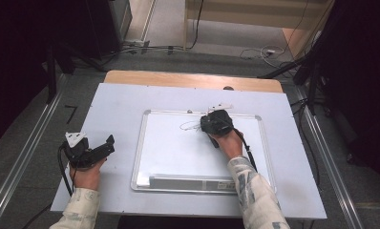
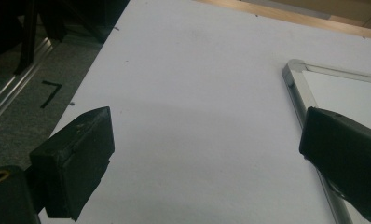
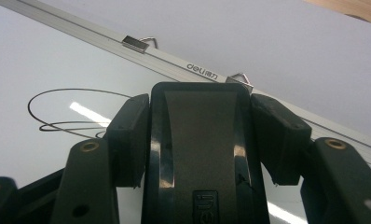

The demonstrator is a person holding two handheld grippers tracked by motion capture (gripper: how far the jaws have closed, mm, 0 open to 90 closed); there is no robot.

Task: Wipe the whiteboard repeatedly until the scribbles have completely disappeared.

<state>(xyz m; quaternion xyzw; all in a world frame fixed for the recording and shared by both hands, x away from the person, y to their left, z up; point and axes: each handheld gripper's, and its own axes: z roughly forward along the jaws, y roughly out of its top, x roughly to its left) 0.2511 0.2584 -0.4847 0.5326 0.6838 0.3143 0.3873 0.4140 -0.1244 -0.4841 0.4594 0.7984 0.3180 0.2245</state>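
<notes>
Black jaws of the left gripper (image 1: 103,145) stand spread wide over bare grey-white table (image 1: 116,102), with nothing between them; the whiteboard's (image 1: 178,148) metal frame lies just off to their right. Farther right, the right gripper (image 1: 216,125) is clamped on a black eraser (image 3: 200,154), held over the board's upper part, looping pen marks (image 3: 72,112) just left of its jaws.
</notes>
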